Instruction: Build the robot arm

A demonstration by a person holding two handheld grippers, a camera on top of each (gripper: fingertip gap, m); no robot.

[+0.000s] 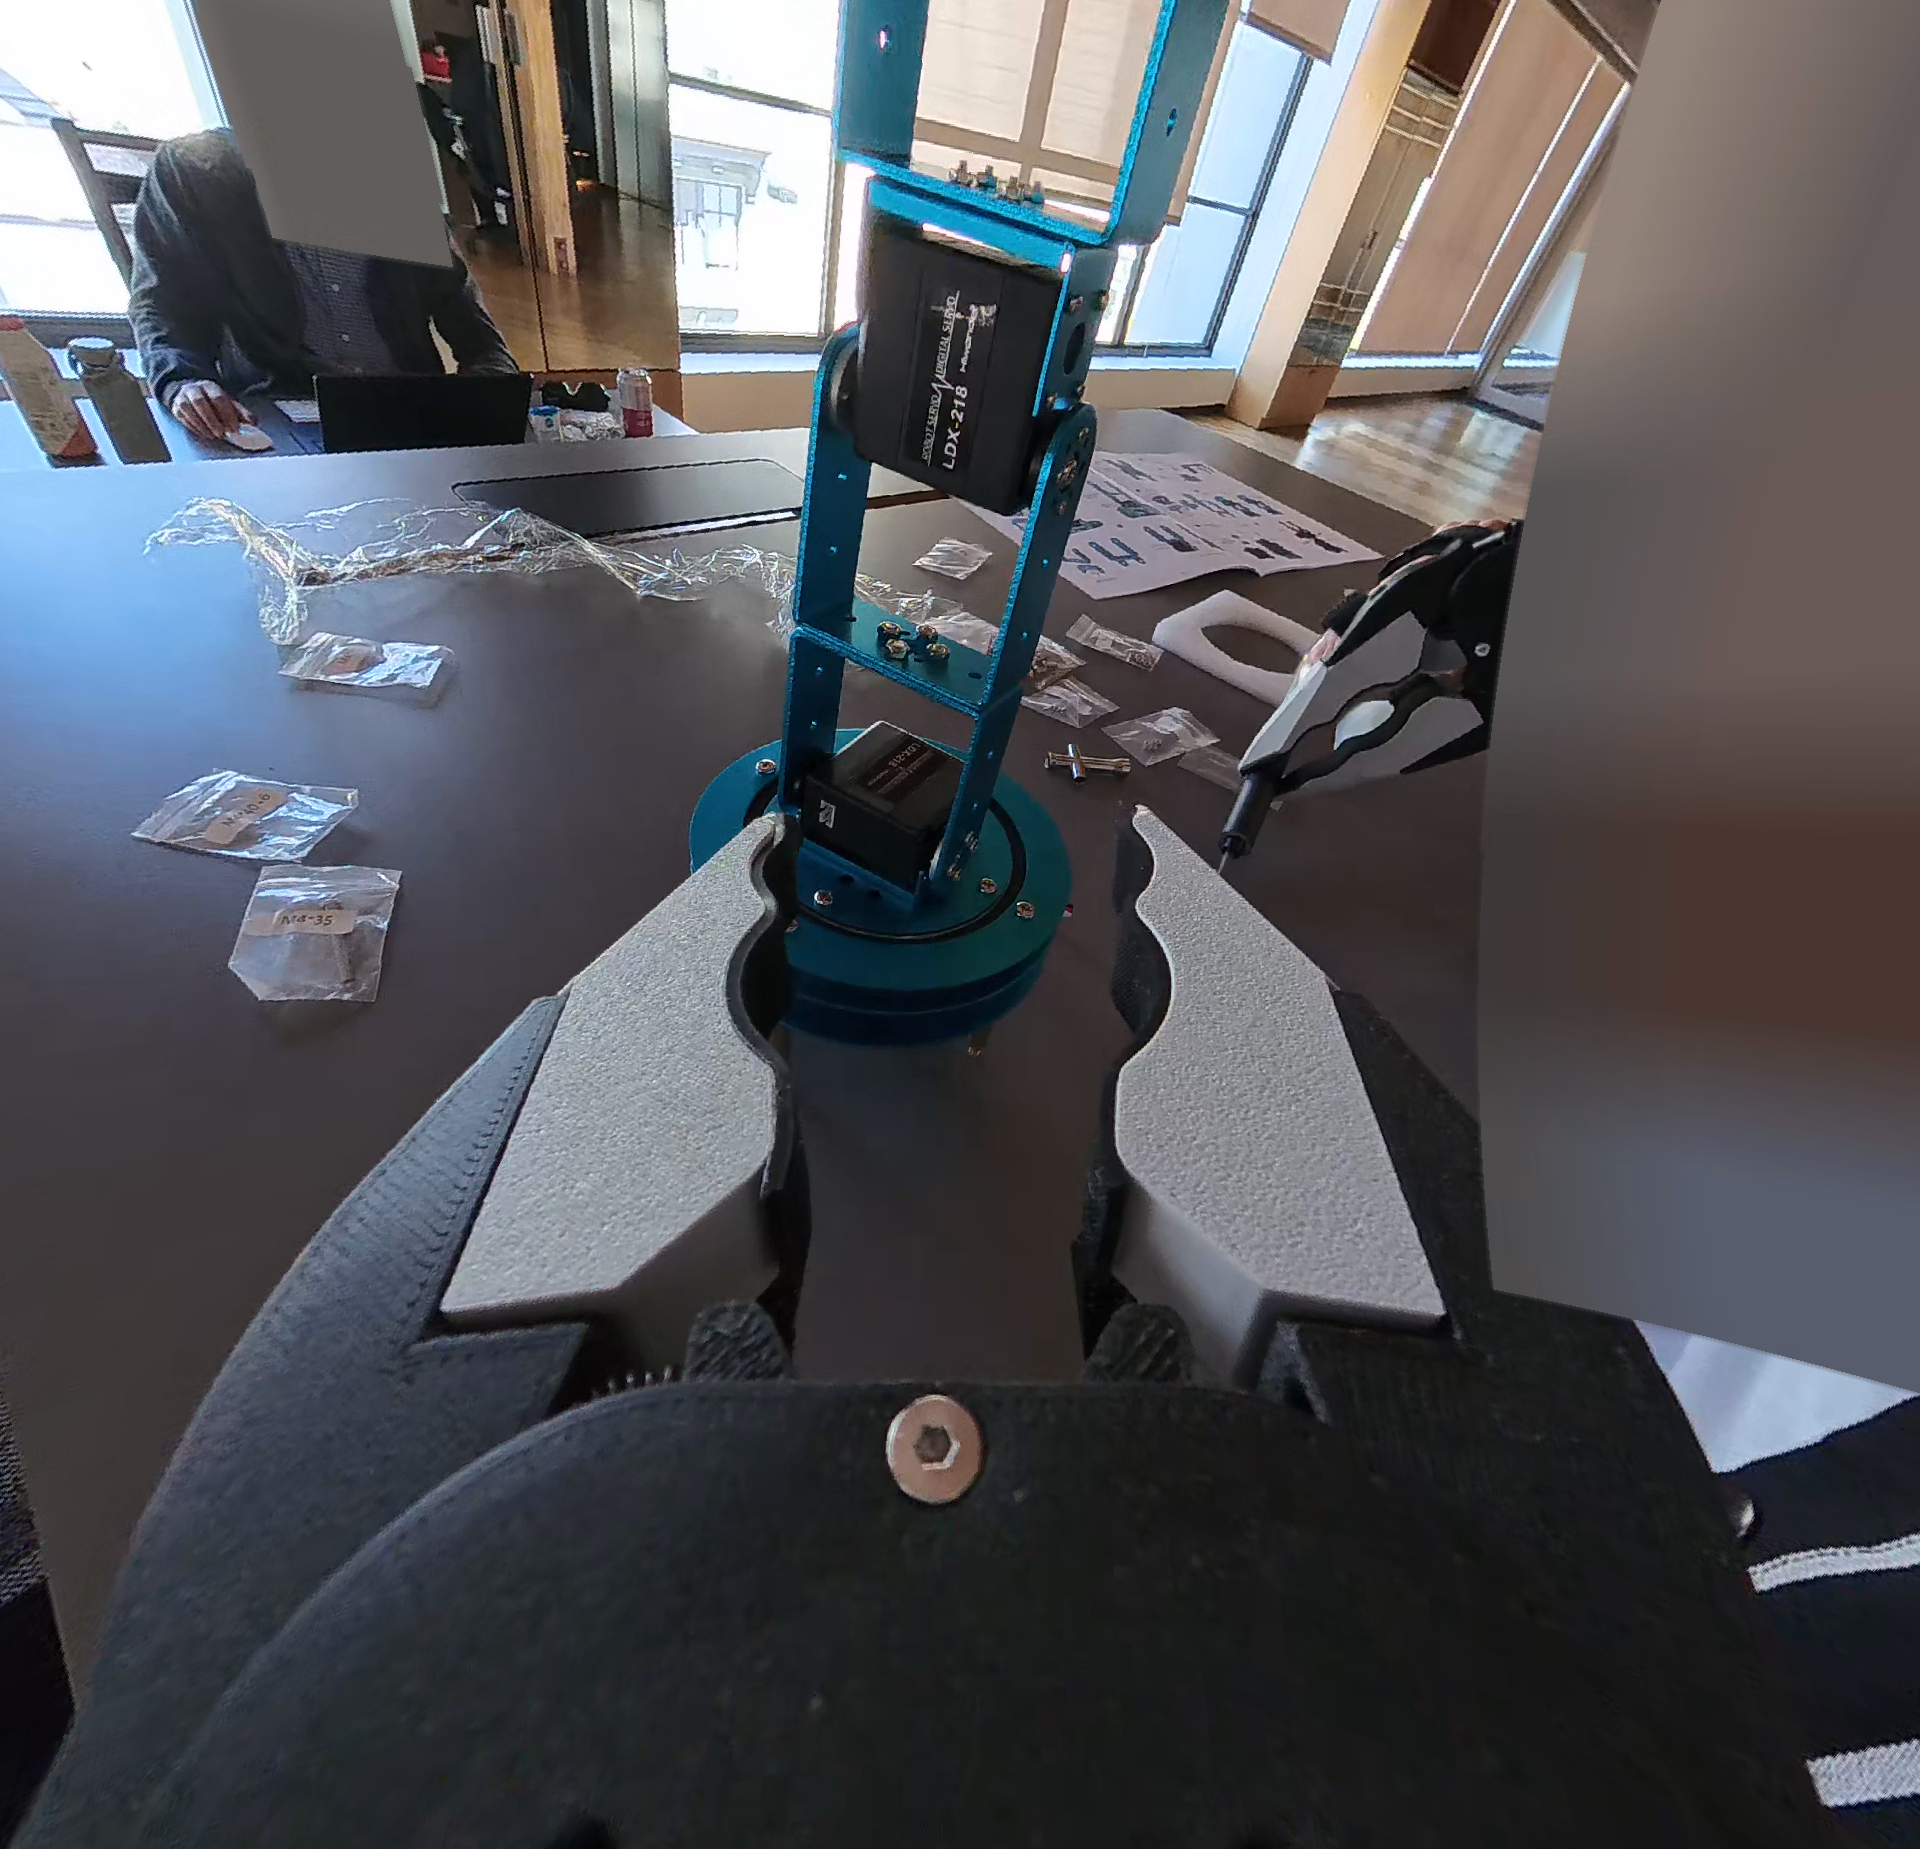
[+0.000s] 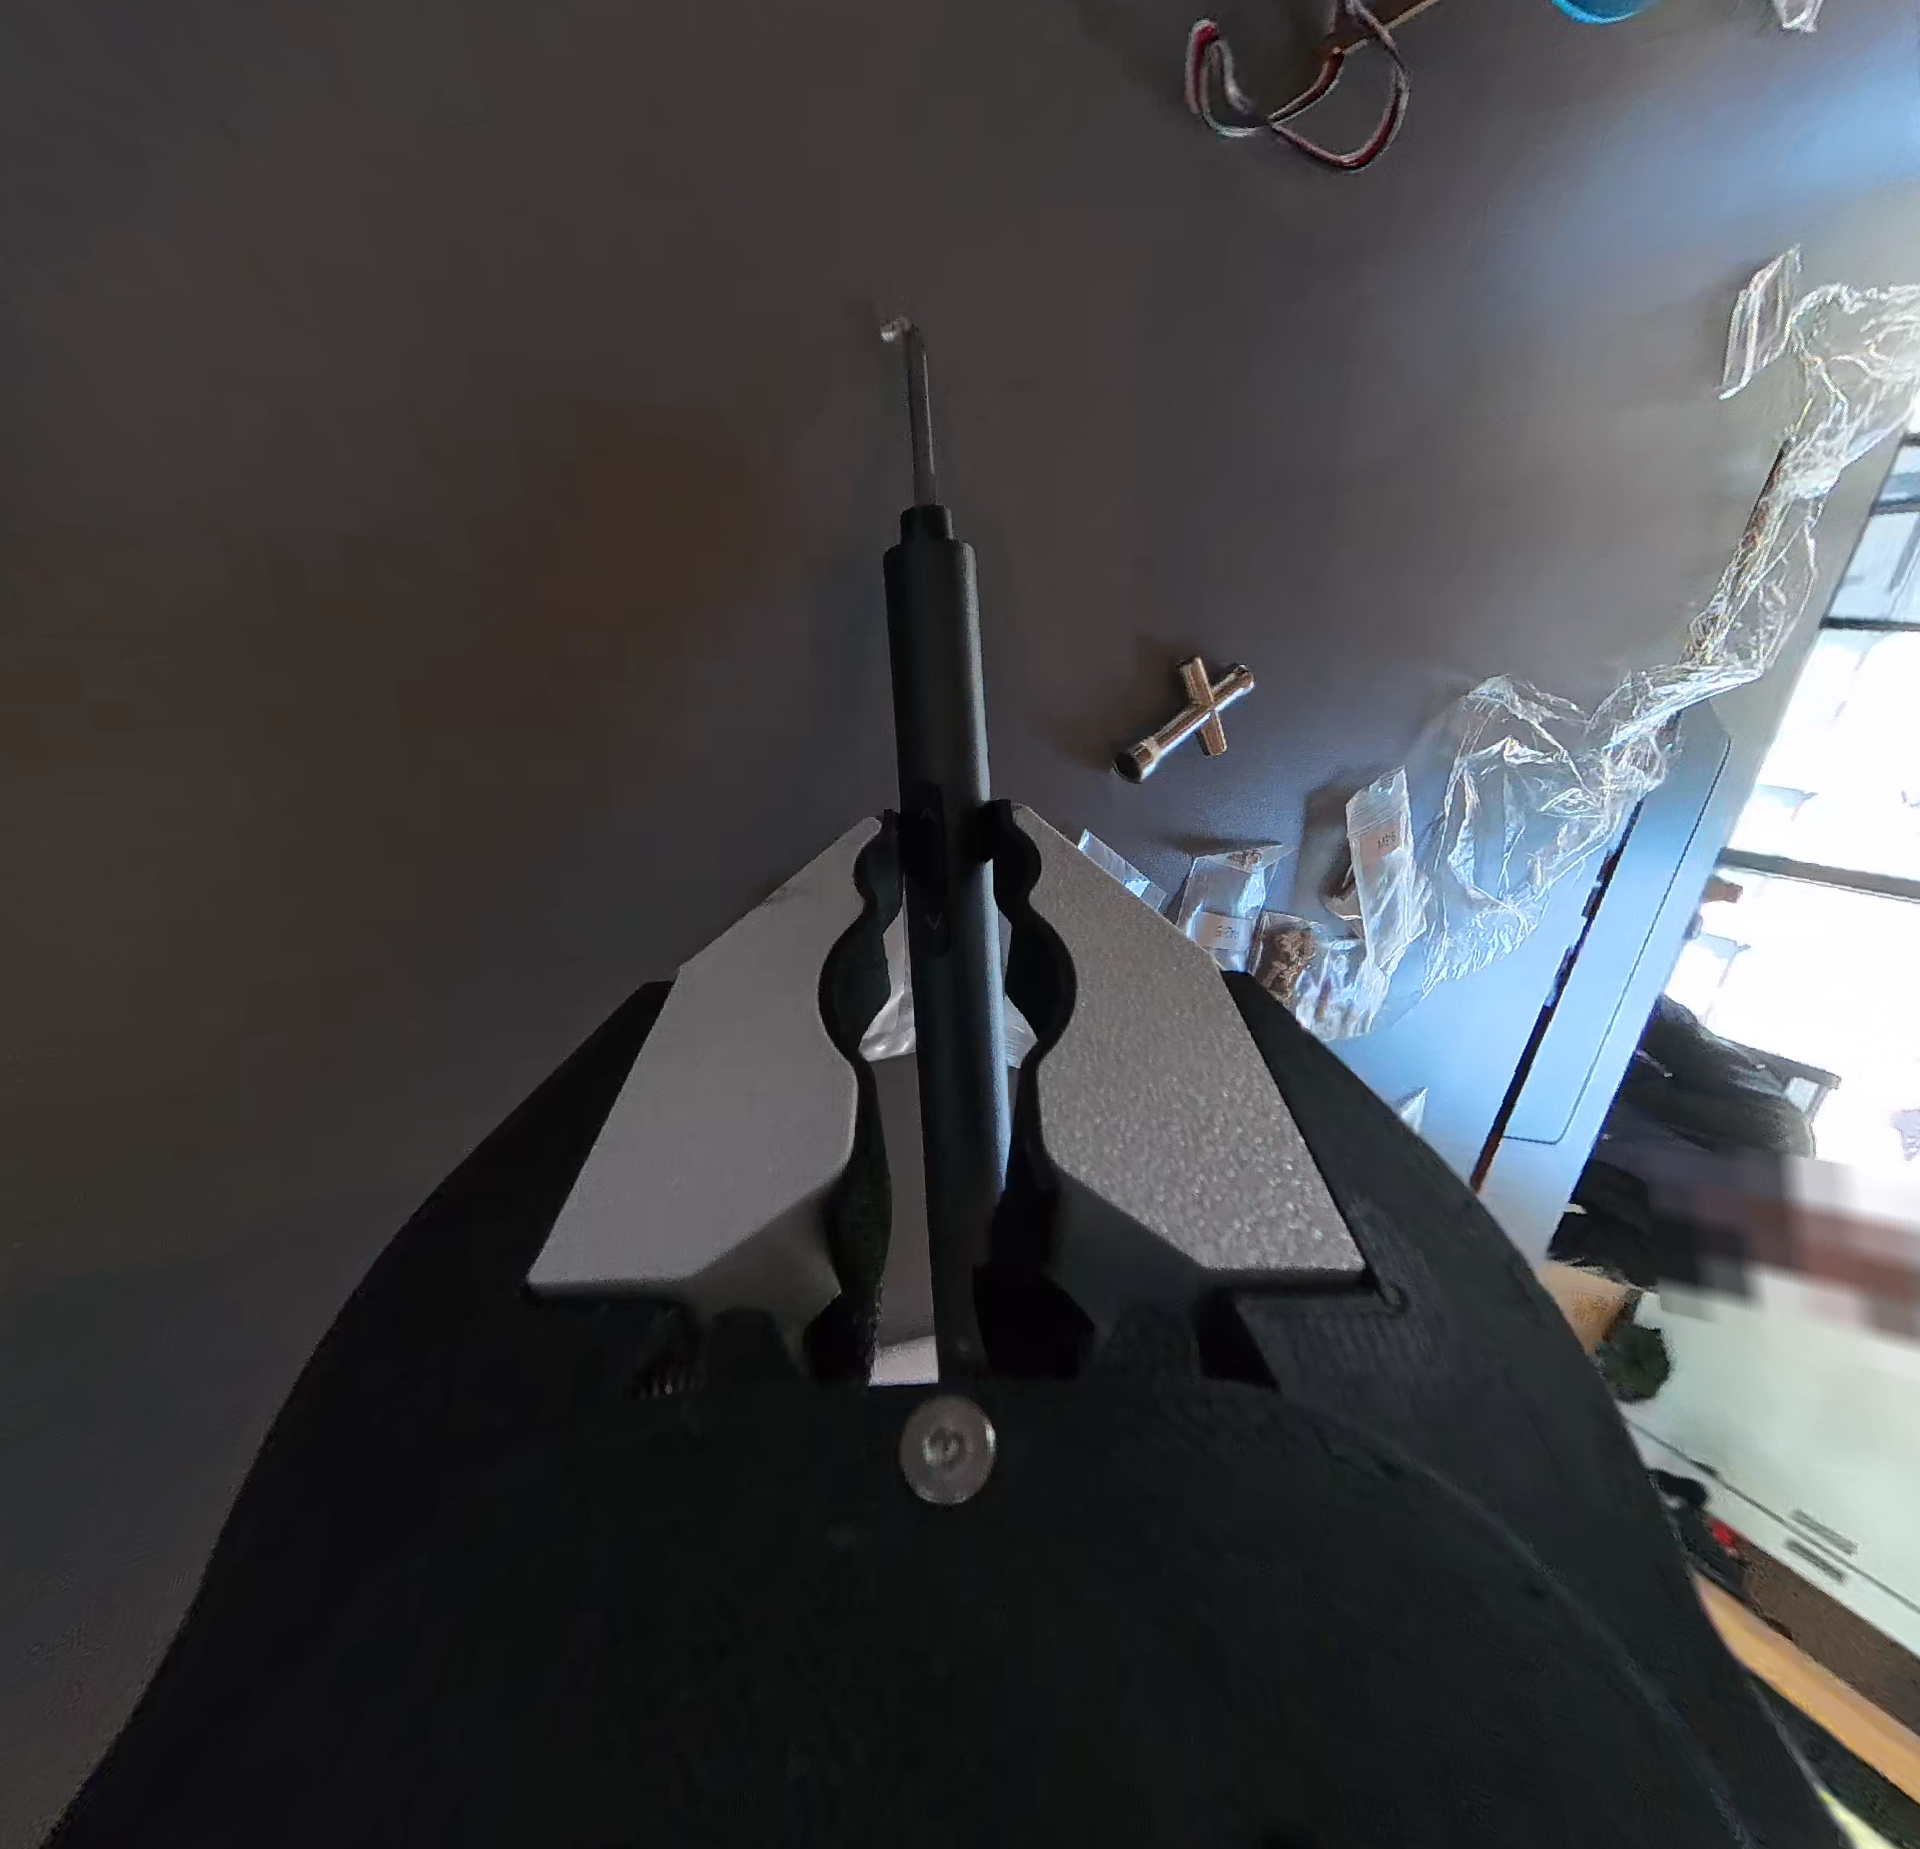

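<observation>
While its jaws stand apart, the left gripper sits low at the round blue base of a small blue robot arm, the left fingertip touching or just beside the base rim, the right fingertip clear of it. The arm stands upright on a dark table and carries two black servos, each bearing white printed lettering. The right gripper is clamped on a slim black electric screwdriver, whose thin bit points at bare tabletop. A metal cross wrench lies near it. Small clear bags with paper labels lie to the left, crumpled clear film behind them, and a printed instruction sheet and white foam piece farther right.
</observation>
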